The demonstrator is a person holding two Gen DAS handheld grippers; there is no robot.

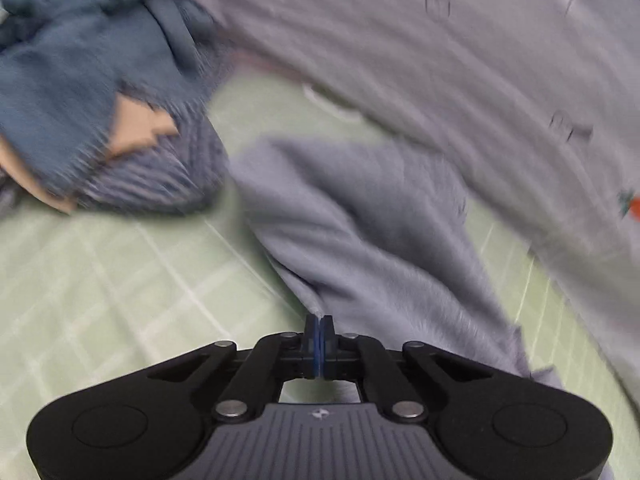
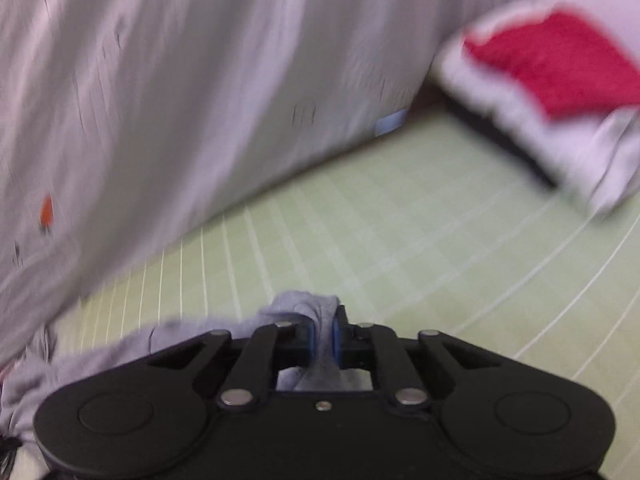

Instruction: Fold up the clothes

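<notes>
While both tools pinch it | left tool (image 1: 319, 326), right tool (image 2: 324, 320) | grey garment (image 1: 360, 220) stretches away diagonally

Garment (image 1: 360, 208) on mat (image 1: 100, 280)

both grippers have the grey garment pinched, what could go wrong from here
The left gripper pinches only a thin edge of the grey garment, so it may slip free. The right gripper holds a bunched wad, so the fold may come out uneven. The garment could drag the blue clothes pile.
</notes>
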